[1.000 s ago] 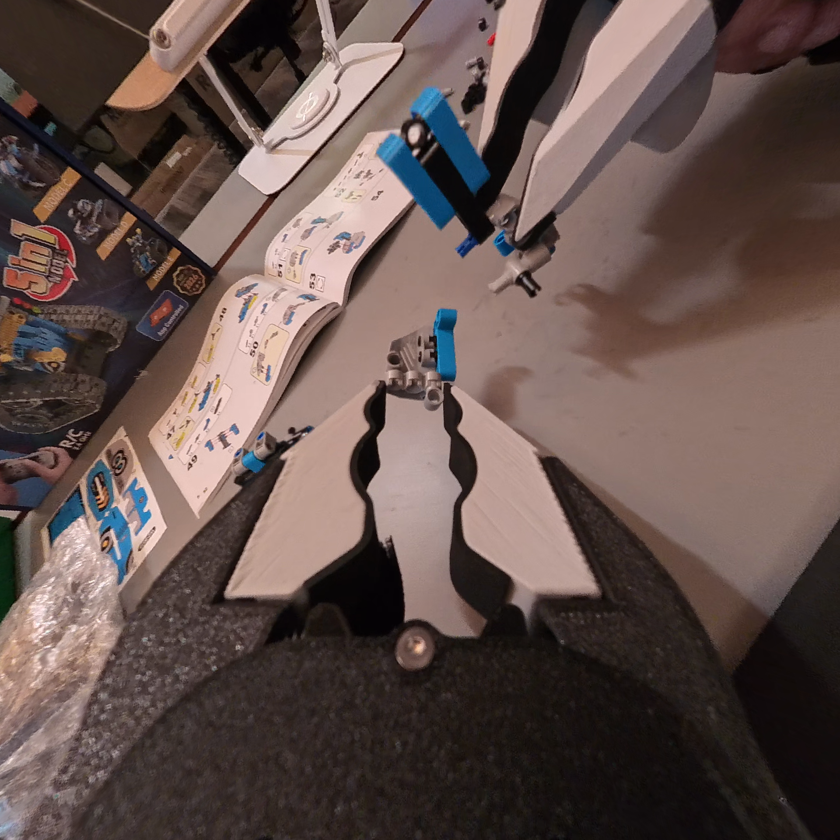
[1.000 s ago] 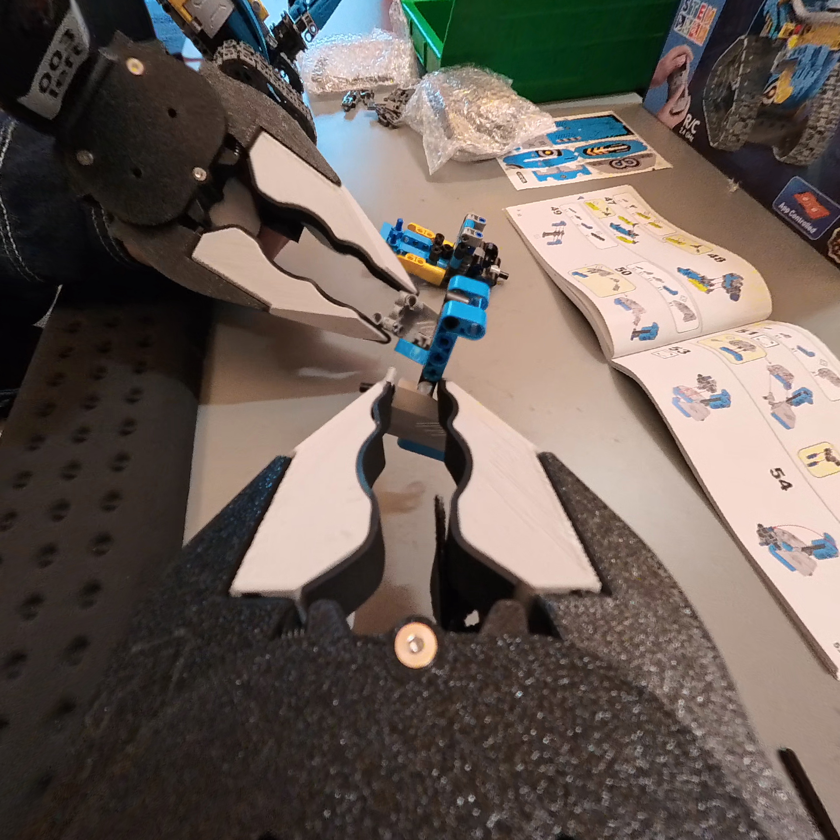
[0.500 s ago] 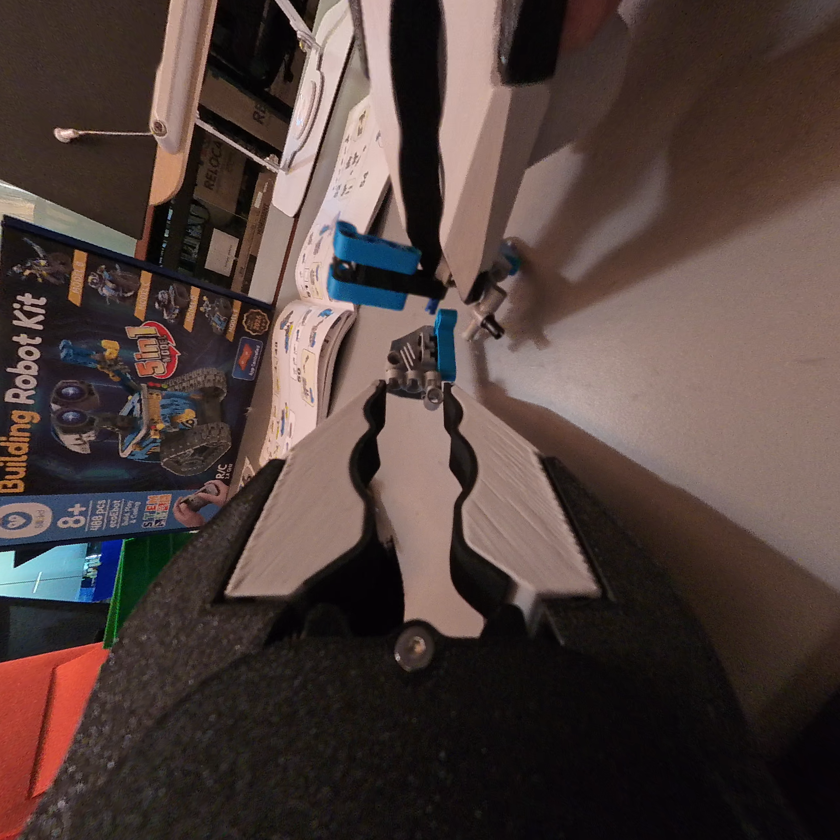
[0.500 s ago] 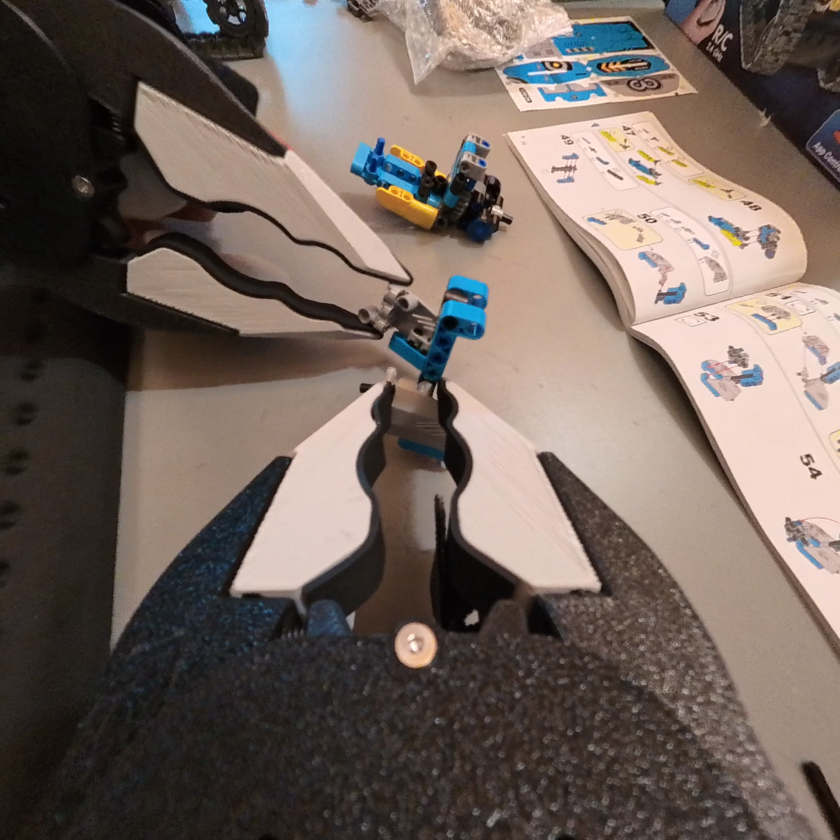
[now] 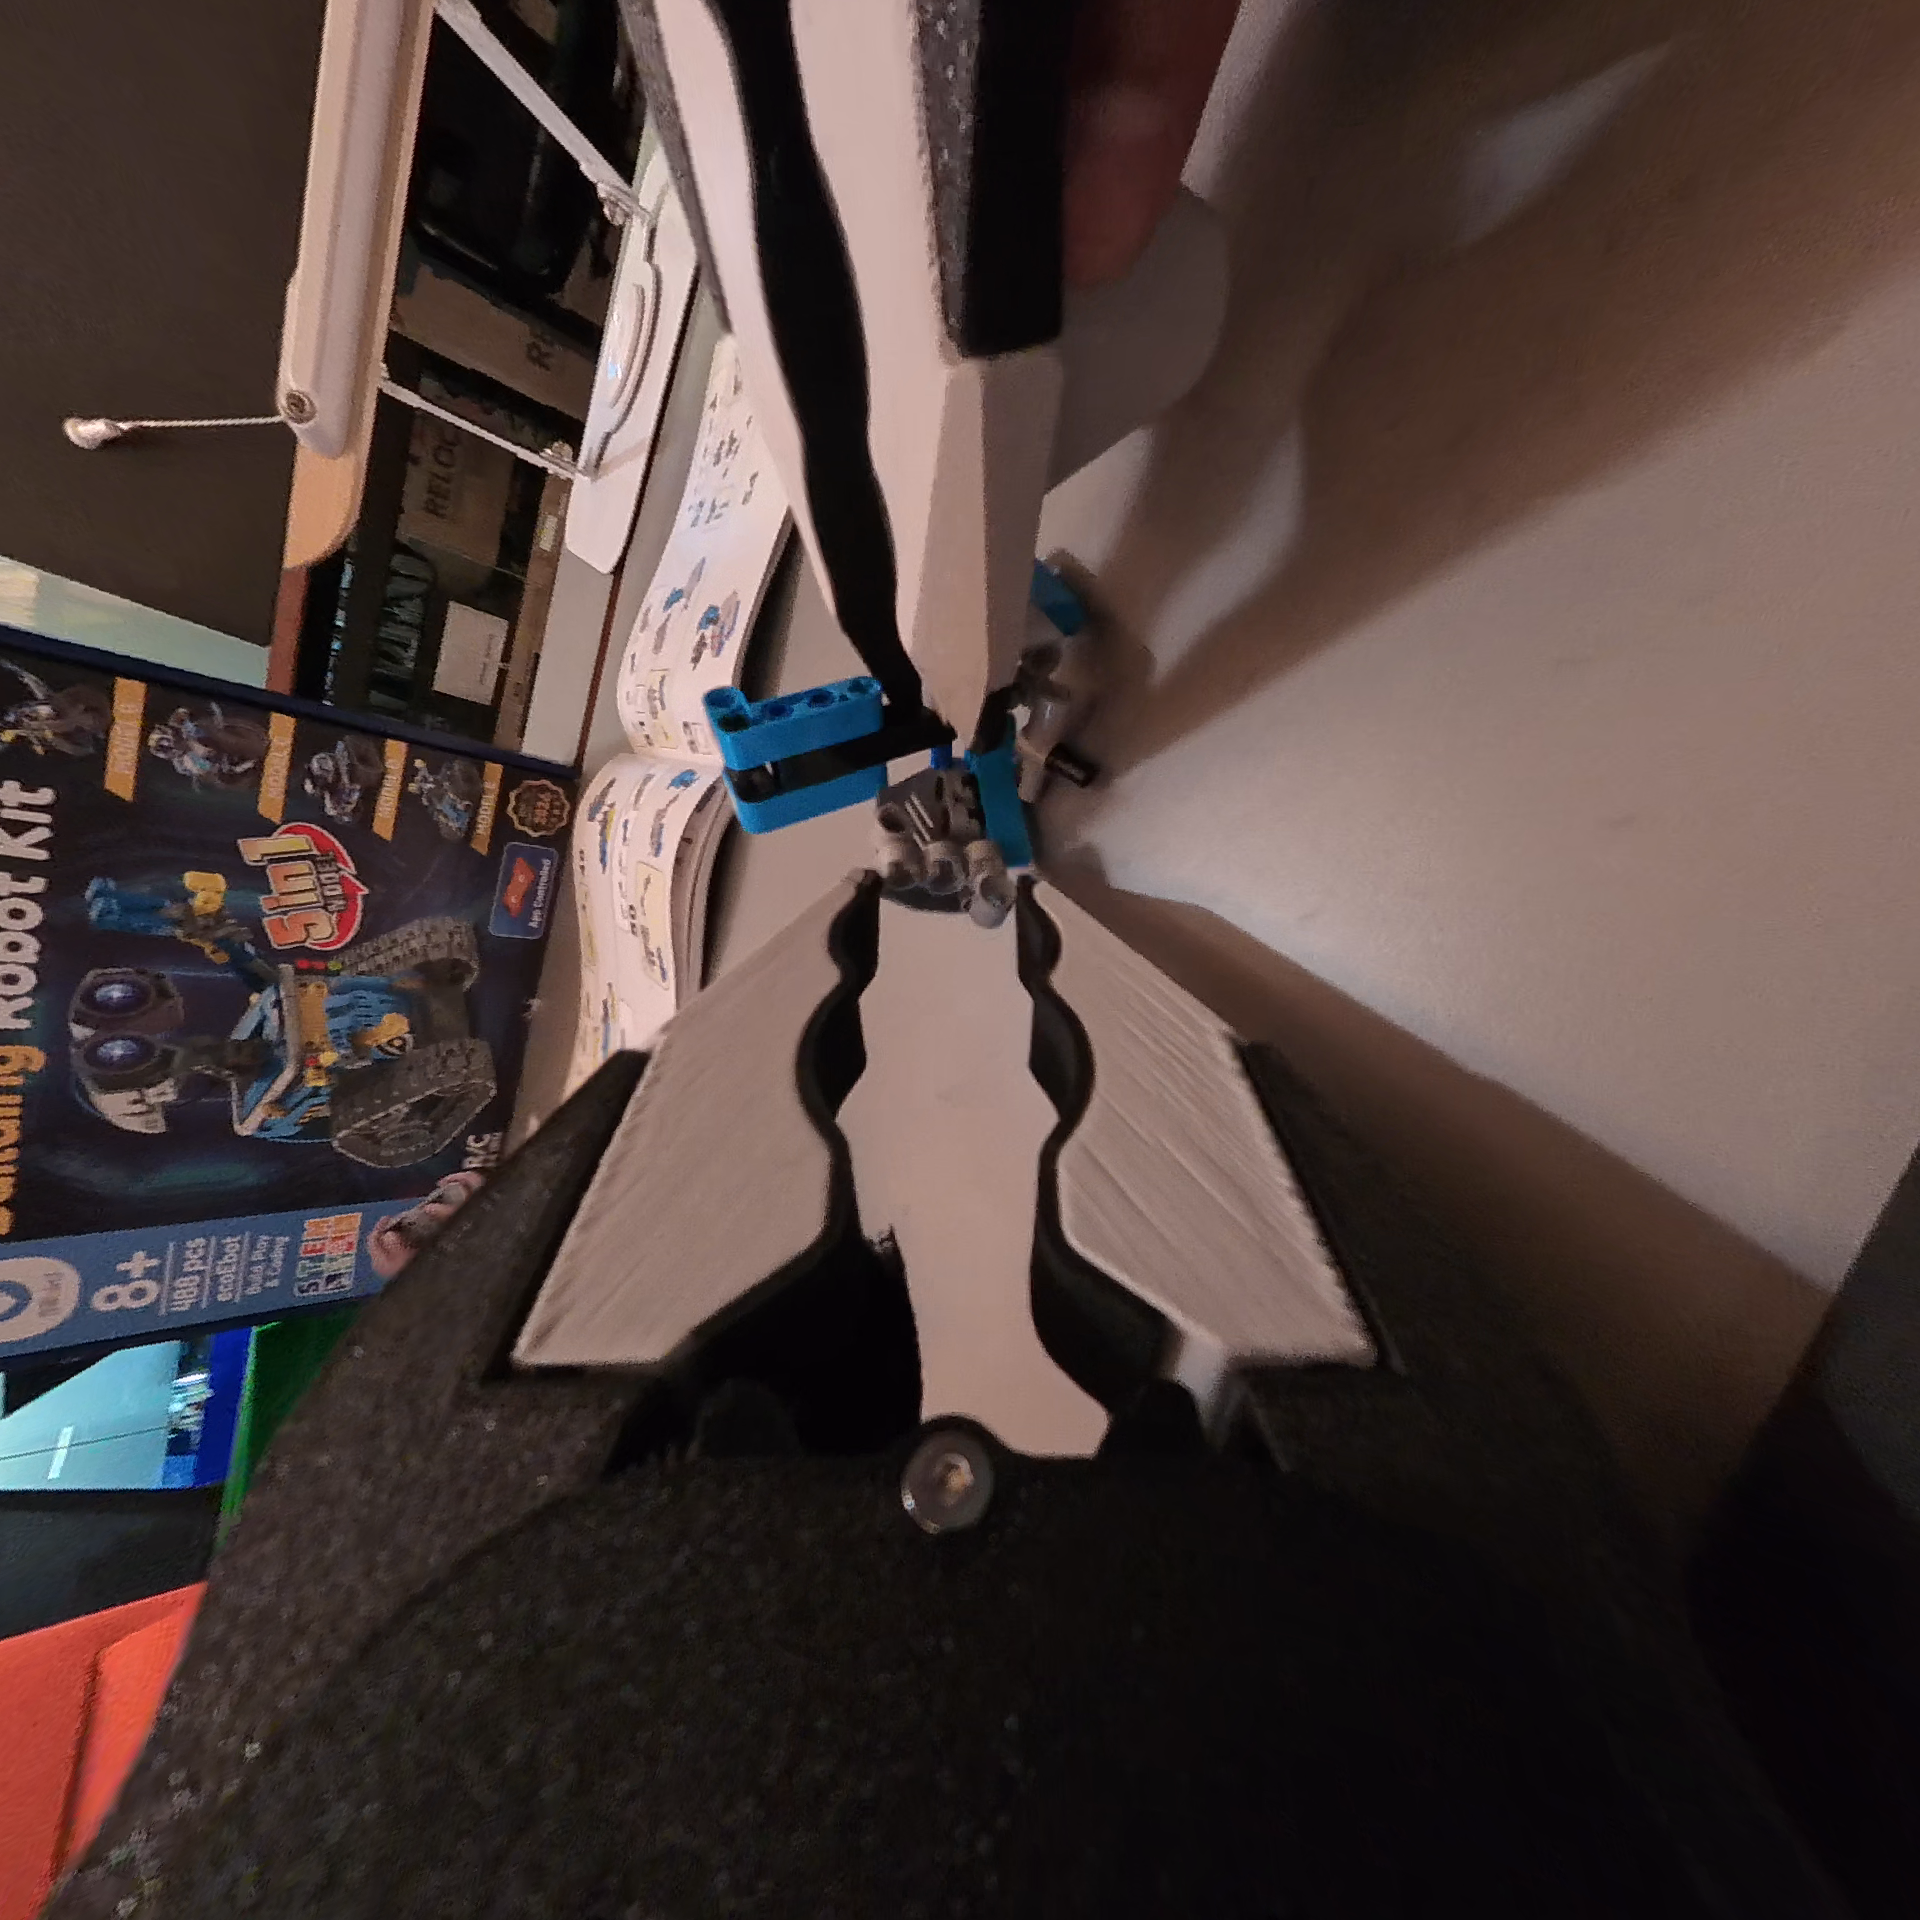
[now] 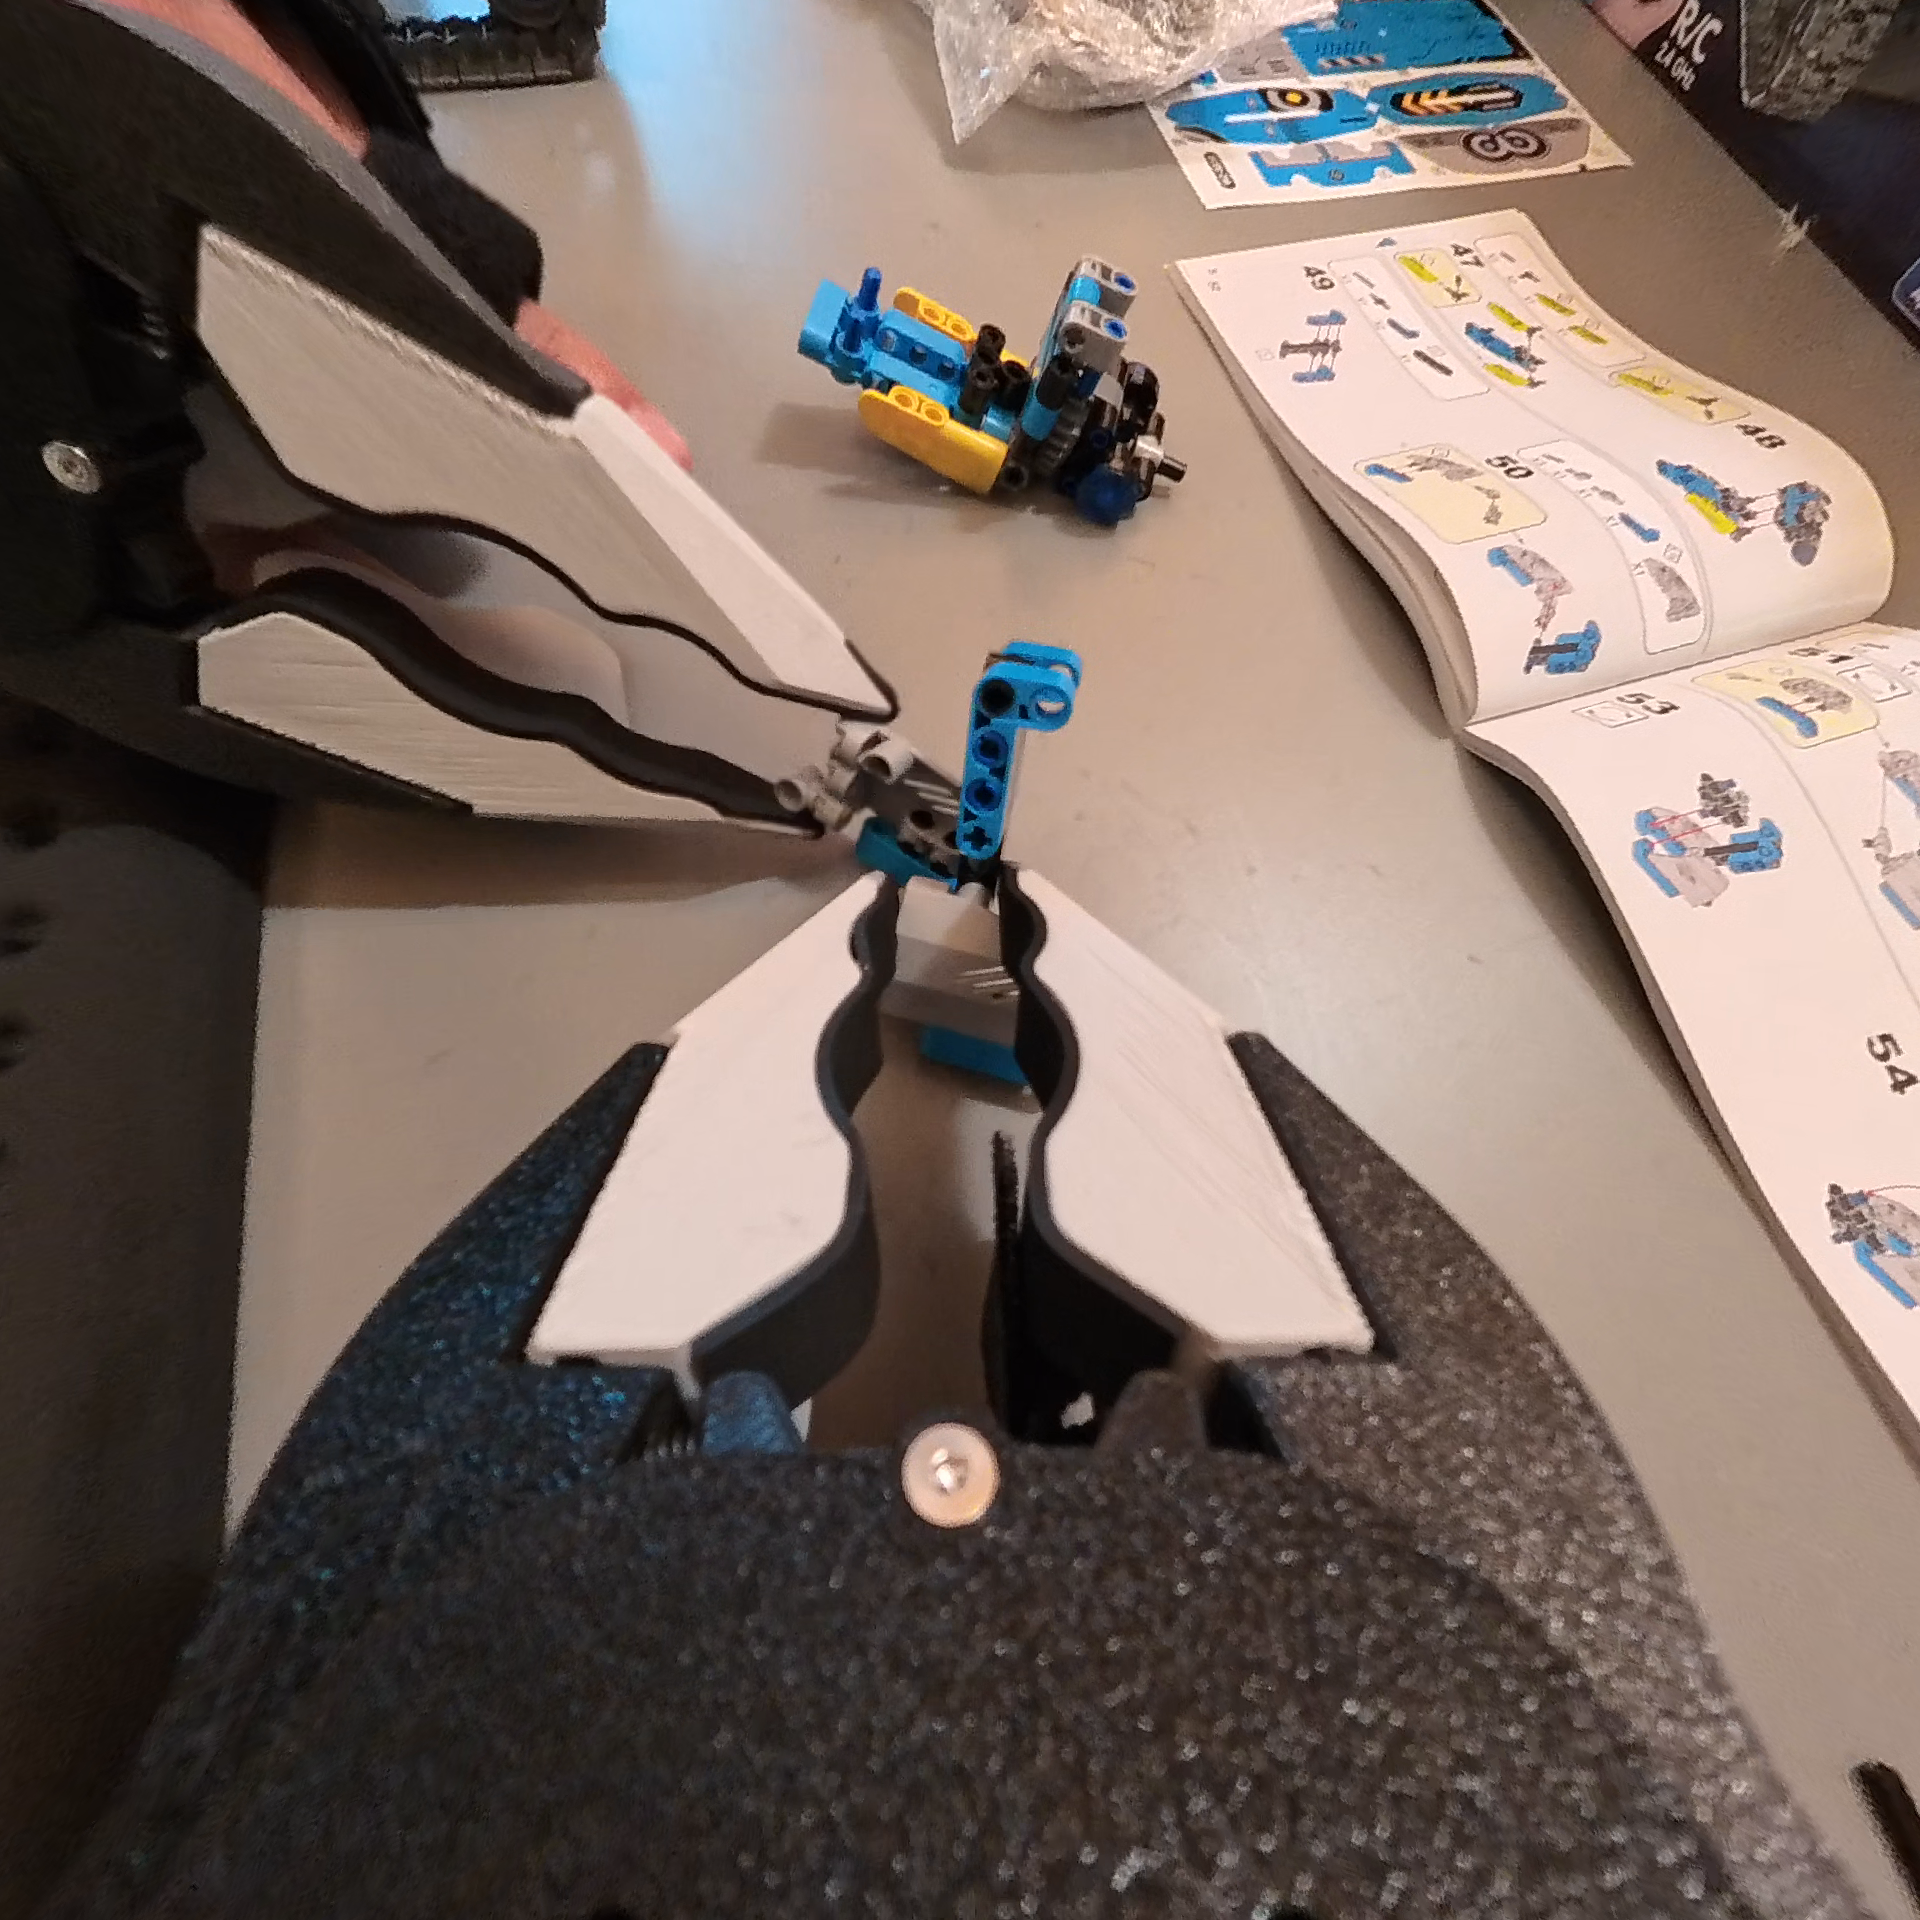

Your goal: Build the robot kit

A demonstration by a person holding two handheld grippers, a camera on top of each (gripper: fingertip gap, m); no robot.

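We hold our left tool (image 5: 940,883) pinched on a small grey connector piece (image 5: 928,840) with round pin holes and a short blue plate fixed along one side. In the right wrist view that same piece (image 6: 868,779) shows as a light grey block with stubby round sockets, gripped at the very tips of the left tool (image 6: 831,769), which reaches in from the left.

Our right tool (image 6: 940,894) is clamped on a blue and grey assembly (image 6: 961,966): a pale grey block sits between the fingers with a small blue part under it, and a blue L-shaped beam (image 6: 1003,753) with a row of round holes stands up from the tips, its short arm bent over at the top. In the left wrist view the beam (image 5: 800,743) juts out sideways from the right tool (image 5: 951,722), paired with a black strip.

The two held pieces meet just above the grey desk (image 6: 1299,935), the grey connector pressed against the foot of the blue beam.

Farther off on the desk lies a blue, yellow and black built model (image 6: 997,390) on its side. An open instruction booklet (image 6: 1621,540) lies to its right, with a sticker sheet (image 6: 1392,114) and a crumpled clear bag (image 6: 1081,47) beyond. A dark printed kit box (image 5: 239,987) stands at the desk's edge.
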